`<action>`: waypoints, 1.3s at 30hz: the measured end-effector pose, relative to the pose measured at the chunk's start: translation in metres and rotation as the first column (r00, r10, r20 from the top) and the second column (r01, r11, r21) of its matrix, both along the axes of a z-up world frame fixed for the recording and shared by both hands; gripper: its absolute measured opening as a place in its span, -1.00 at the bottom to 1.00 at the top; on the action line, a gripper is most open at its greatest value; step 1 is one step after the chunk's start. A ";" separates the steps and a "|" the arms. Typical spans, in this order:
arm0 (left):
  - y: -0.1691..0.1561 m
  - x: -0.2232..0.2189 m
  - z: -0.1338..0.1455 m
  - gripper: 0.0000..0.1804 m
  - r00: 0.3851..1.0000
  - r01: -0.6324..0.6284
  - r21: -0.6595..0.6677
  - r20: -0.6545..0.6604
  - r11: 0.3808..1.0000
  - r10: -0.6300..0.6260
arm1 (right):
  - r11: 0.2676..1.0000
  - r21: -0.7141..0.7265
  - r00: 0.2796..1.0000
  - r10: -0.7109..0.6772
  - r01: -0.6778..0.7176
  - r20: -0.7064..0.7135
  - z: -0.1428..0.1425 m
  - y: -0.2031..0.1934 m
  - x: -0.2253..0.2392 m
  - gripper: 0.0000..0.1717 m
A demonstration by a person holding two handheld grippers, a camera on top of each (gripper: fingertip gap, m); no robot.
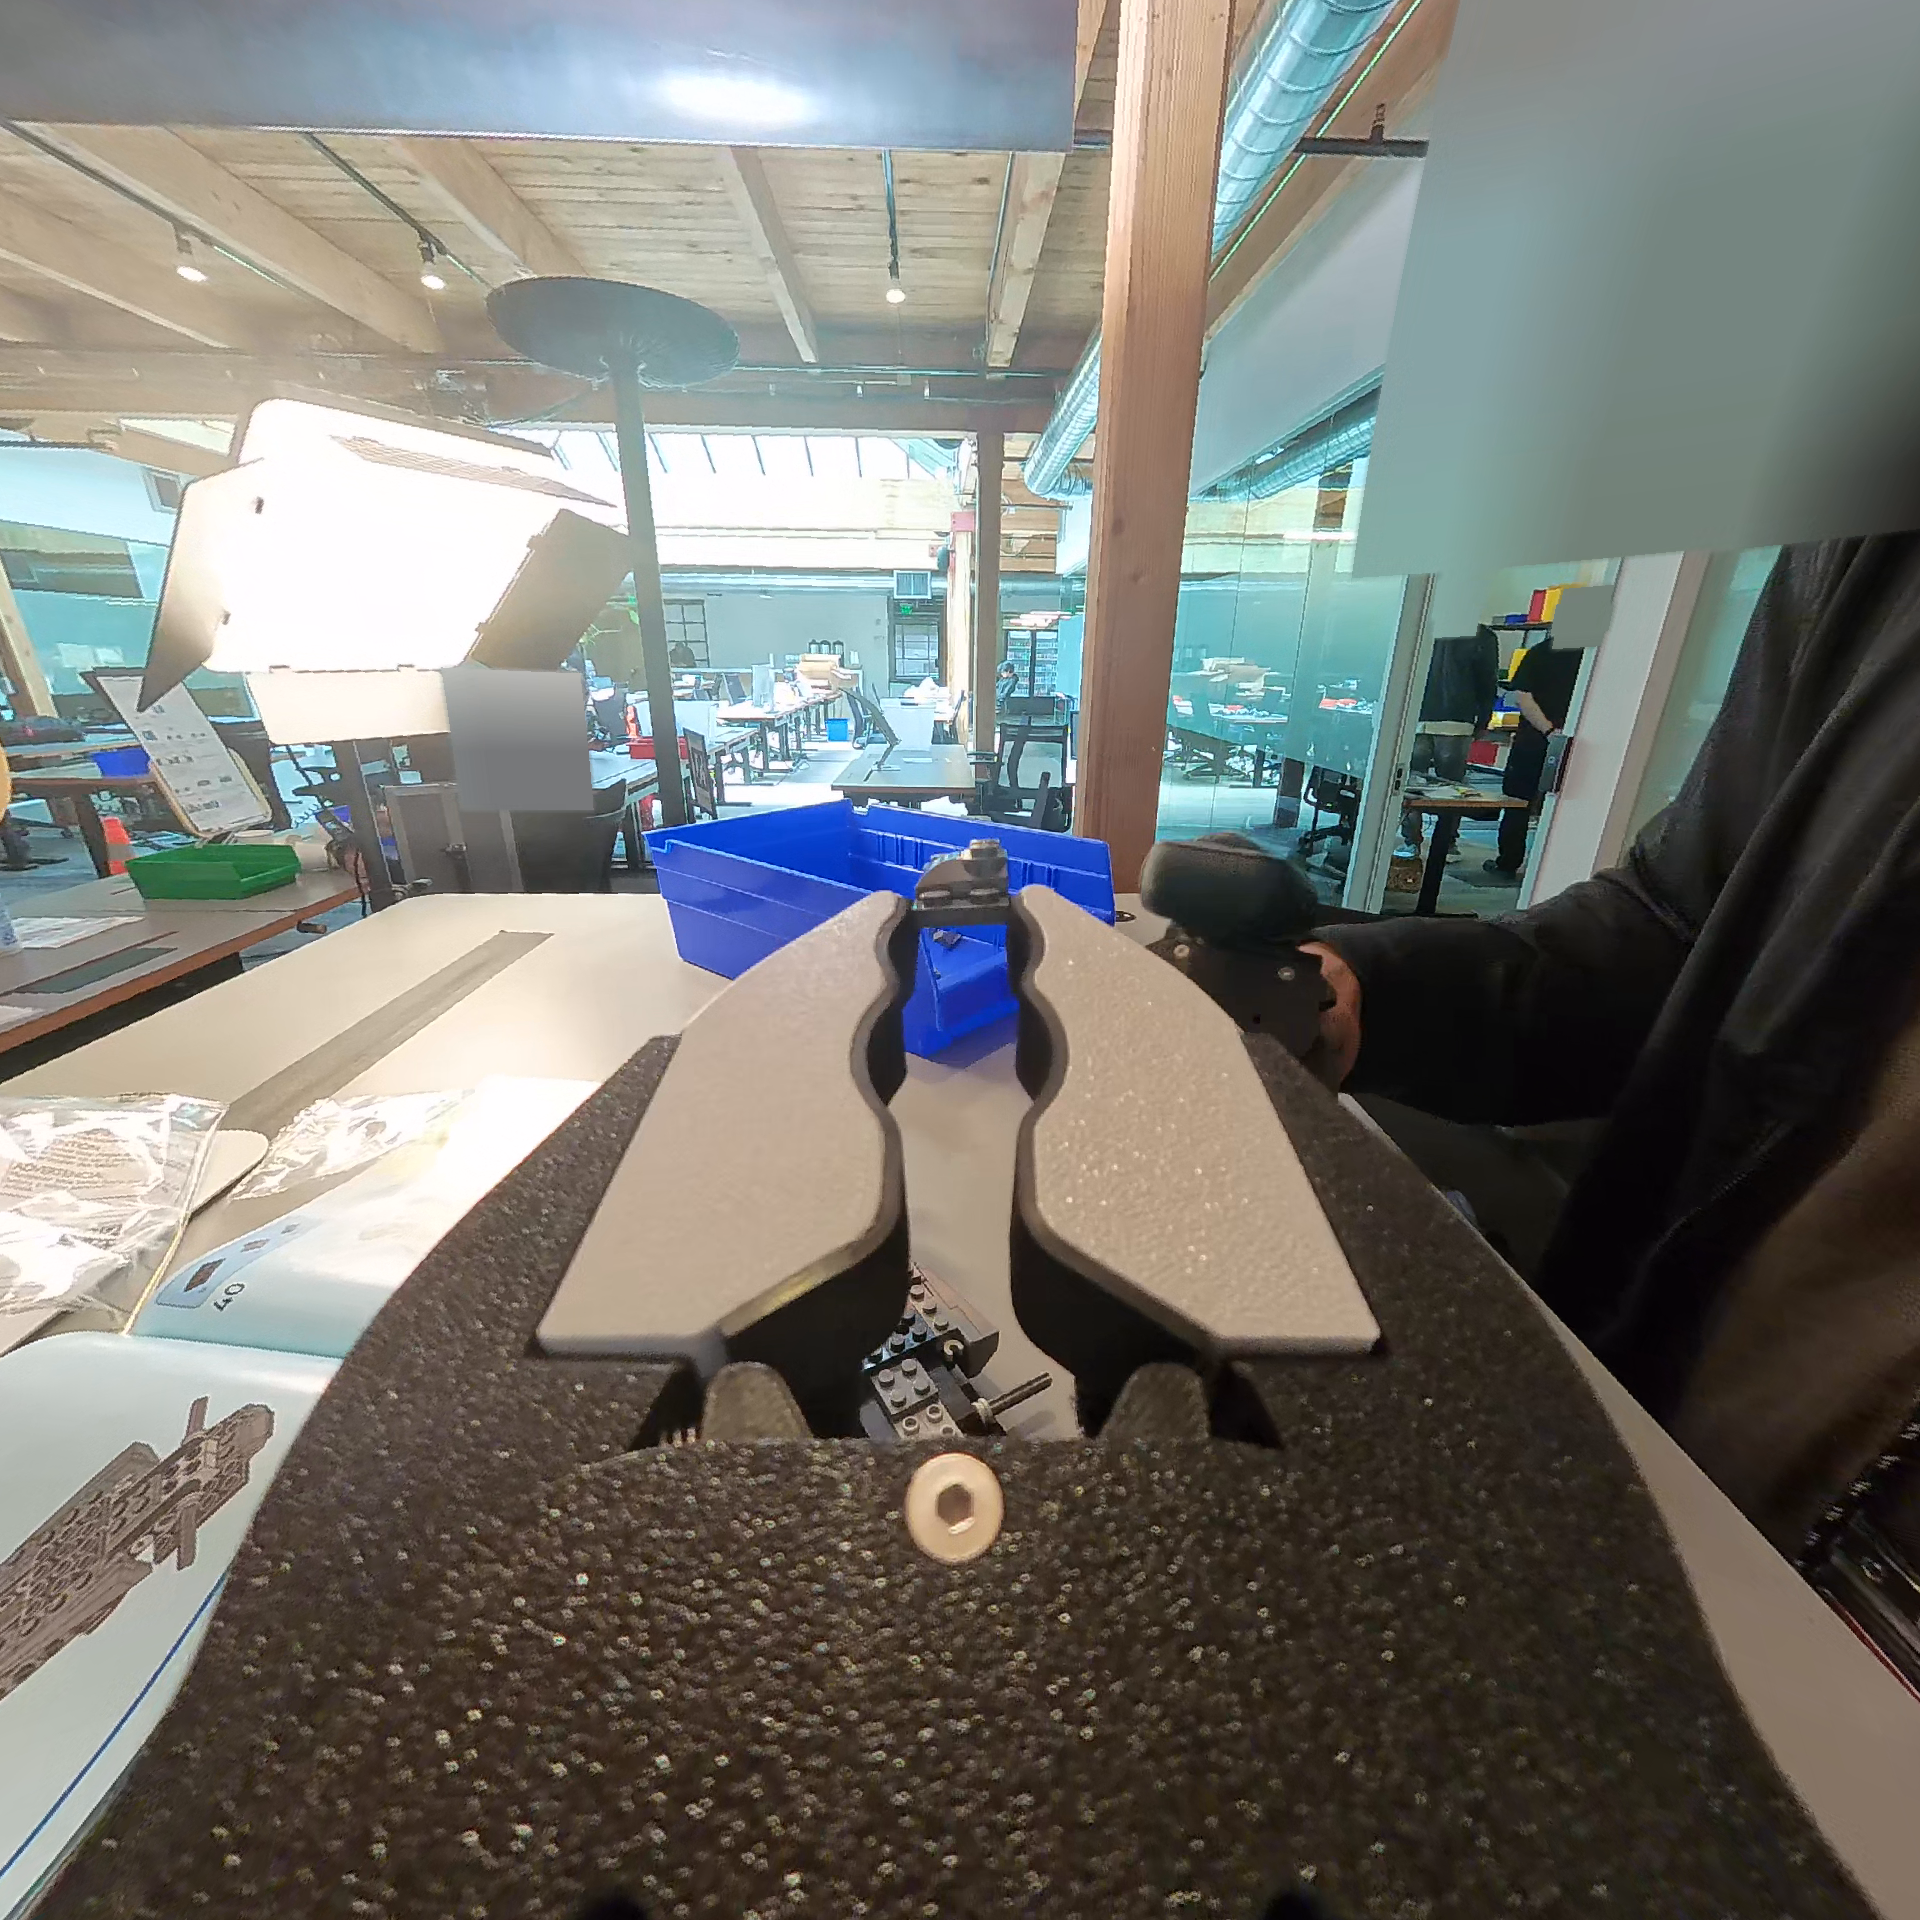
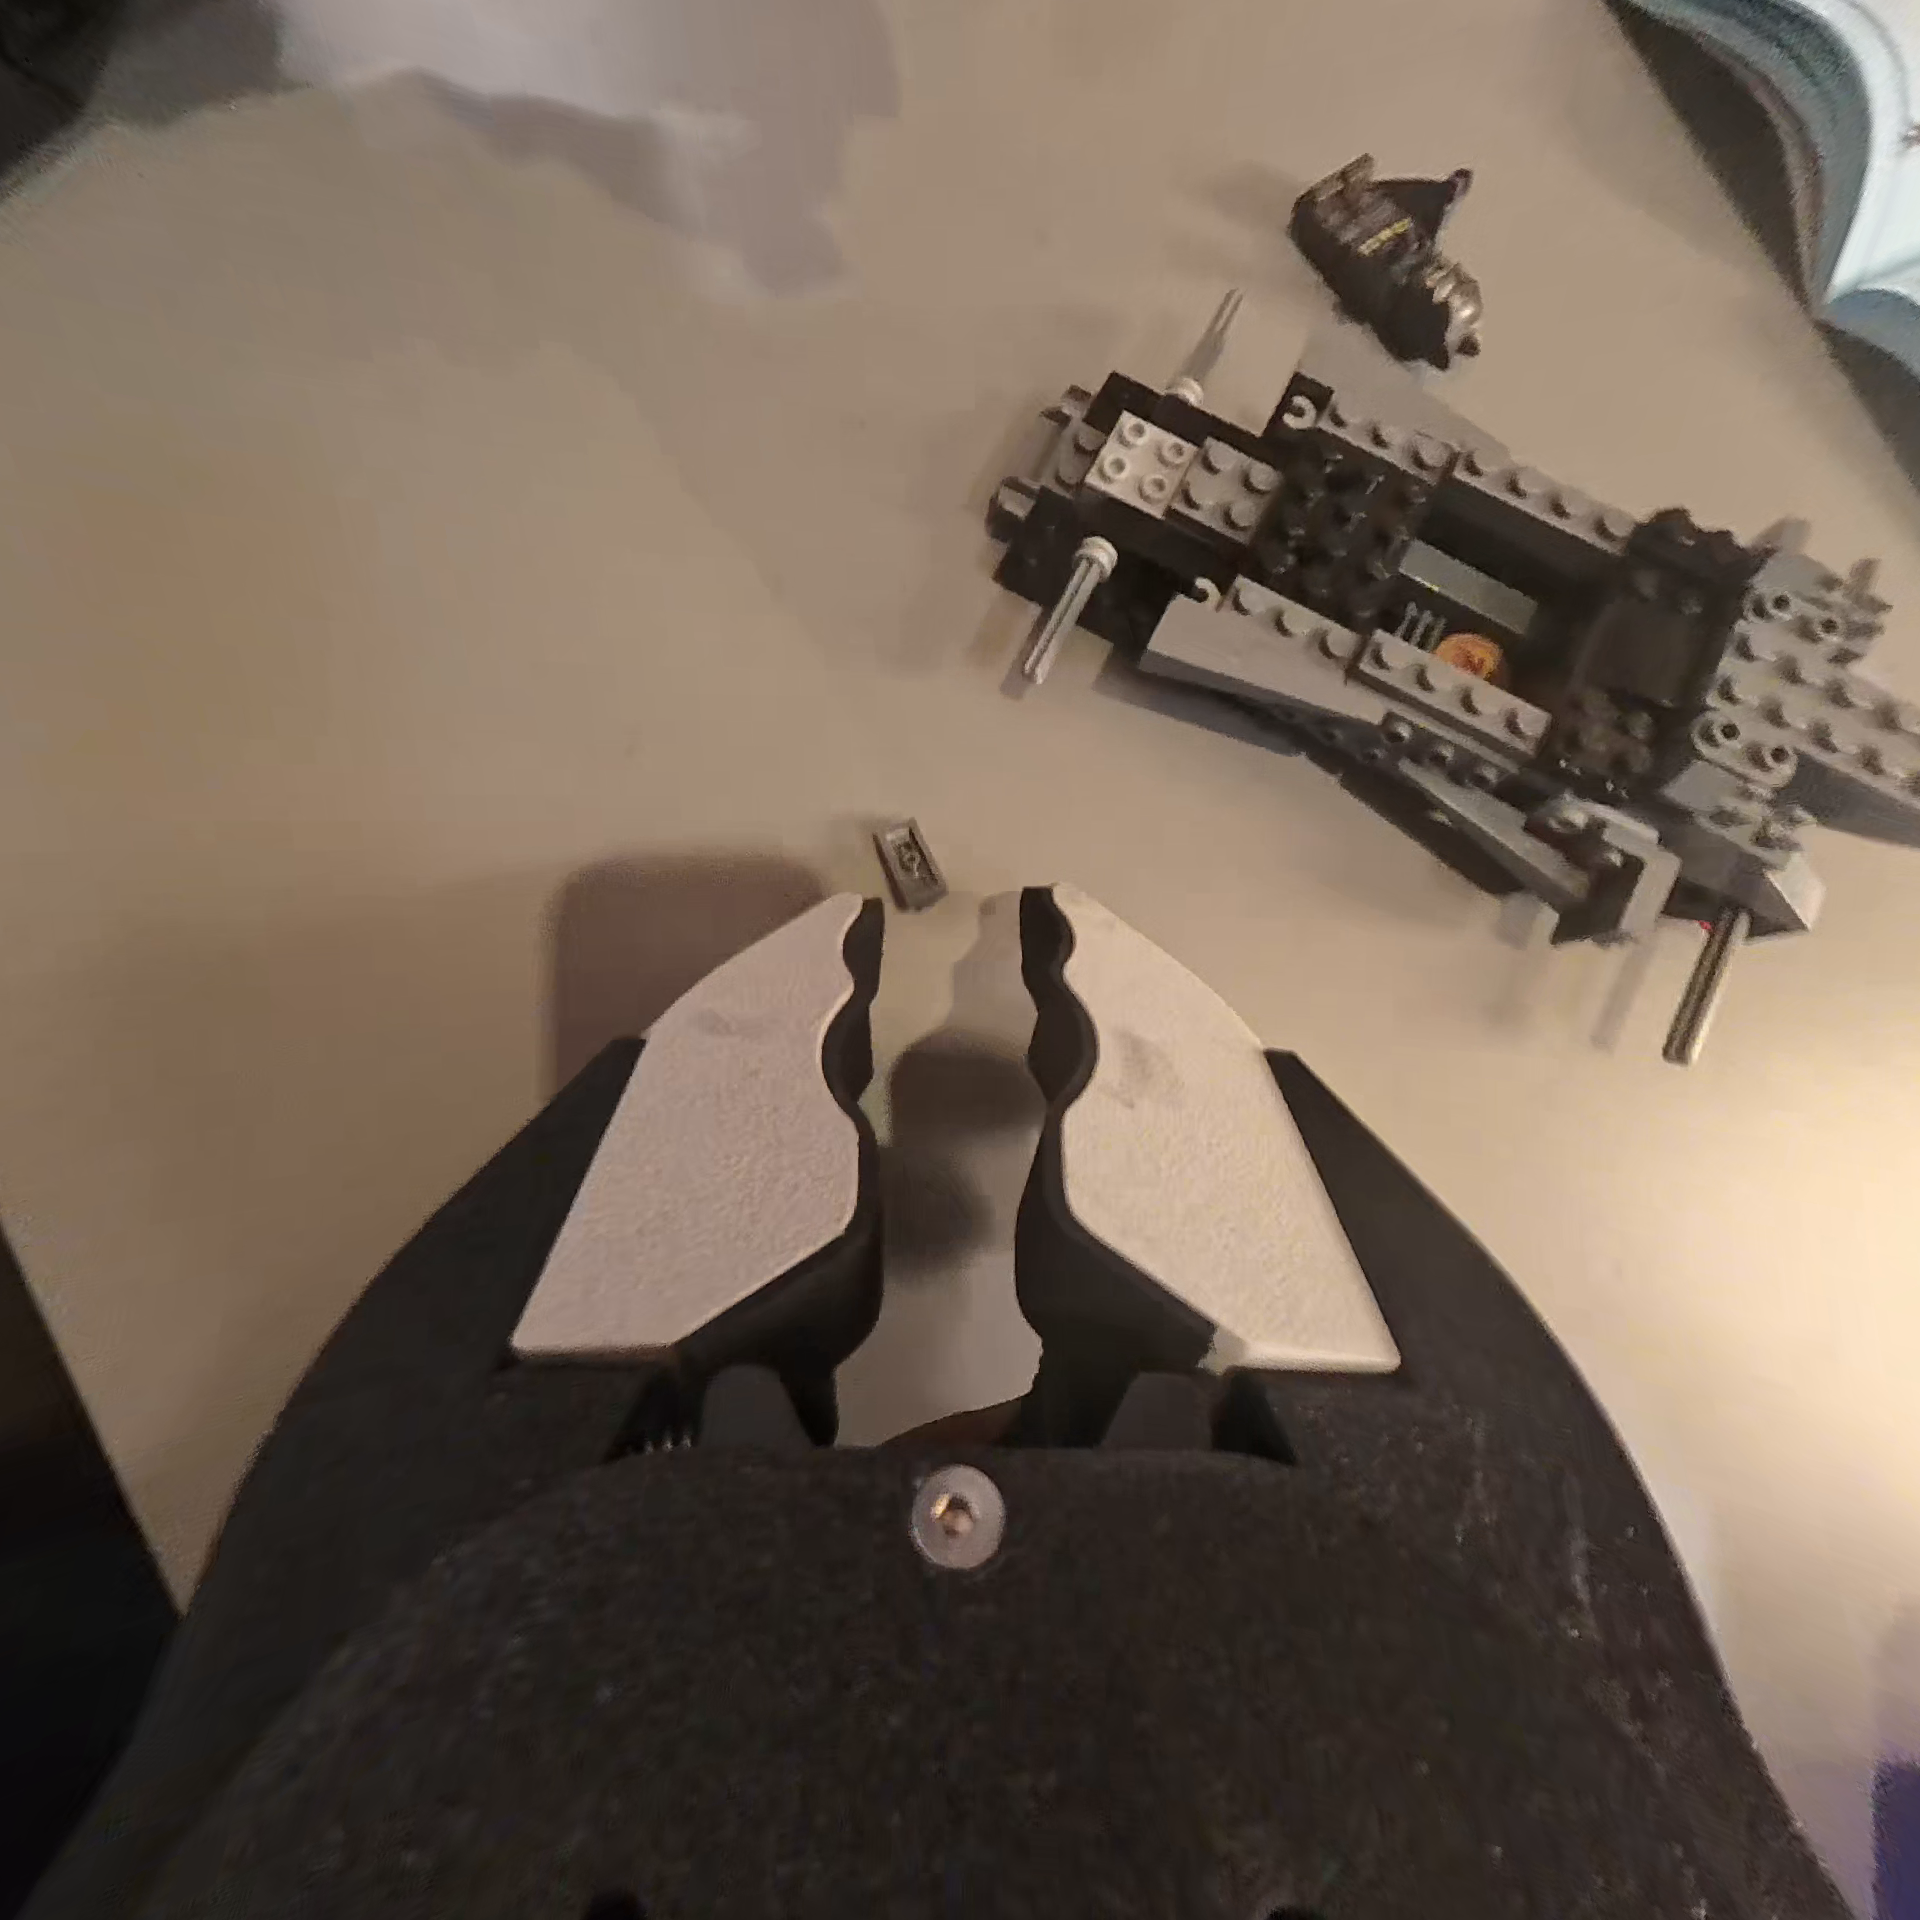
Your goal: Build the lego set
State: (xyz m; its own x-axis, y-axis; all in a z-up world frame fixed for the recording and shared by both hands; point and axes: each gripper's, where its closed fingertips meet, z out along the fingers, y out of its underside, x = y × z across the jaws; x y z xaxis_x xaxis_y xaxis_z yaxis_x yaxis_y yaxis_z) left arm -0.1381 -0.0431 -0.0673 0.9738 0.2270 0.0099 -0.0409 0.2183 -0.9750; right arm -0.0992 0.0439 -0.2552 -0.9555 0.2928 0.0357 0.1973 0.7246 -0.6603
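Note:
My left gripper (image 1: 963,906) is shut on a small dark grey brick assembly (image 1: 964,883), held at the fingertips above the table in front of a blue bin (image 1: 769,894). My right gripper (image 2: 951,904) is open and empty, pointing down at the table. A small dark grey plate piece (image 2: 908,862) lies on the table just beyond its left fingertip, not between the pads. A grey and black brick model (image 2: 1455,634) with protruding axles lies to the right. A small black brick cluster (image 2: 1382,260) lies beyond it. The right gripper's body (image 1: 1236,935) shows in the left wrist view, held by a hand.
An open instruction booklet (image 1: 156,1455) and clear plastic bags (image 1: 94,1174) lie on the table at left. Part of the brick model (image 1: 925,1371) shows under the left gripper. A person's dark sleeve (image 1: 1558,997) is at the right. A lamp and desks stand behind. About 20 cm separates my left fingertips from my right.

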 end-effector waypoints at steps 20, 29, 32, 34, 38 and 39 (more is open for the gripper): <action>-0.004 0.000 0.004 -0.82 1.000 -0.011 0.008 -0.009 1.000 0.011 | 1.000 -0.009 0.979 0.010 -0.012 -0.206 0.062 0.033 -0.003 -0.73; -0.002 -0.001 0.001 -0.82 1.000 -0.007 0.004 0.001 1.000 0.007 | 0.993 0.066 0.995 -0.093 0.096 -0.044 0.014 0.018 -0.015 -0.73; -0.002 -0.001 0.000 -0.82 1.000 -0.006 -0.001 0.001 1.000 0.006 | 0.986 0.072 0.988 -0.153 0.152 0.010 0.010 0.009 -0.017 -0.72; -0.002 -0.001 0.000 -0.82 1.000 -0.006 0.000 0.001 1.000 0.006 | 0.980 0.096 0.984 -0.176 0.173 0.023 0.005 0.005 -0.018 -0.78; -0.003 -0.001 0.001 -0.82 1.000 -0.009 0.003 -0.001 1.000 0.009 | 0.968 0.150 0.979 -0.202 0.202 -0.016 -0.002 0.005 -0.021 -0.91; -0.003 -0.001 0.002 -0.82 1.000 -0.010 0.004 -0.003 1.000 0.010 | 0.966 0.155 0.979 -0.203 0.204 -0.023 -0.002 0.004 -0.020 -0.92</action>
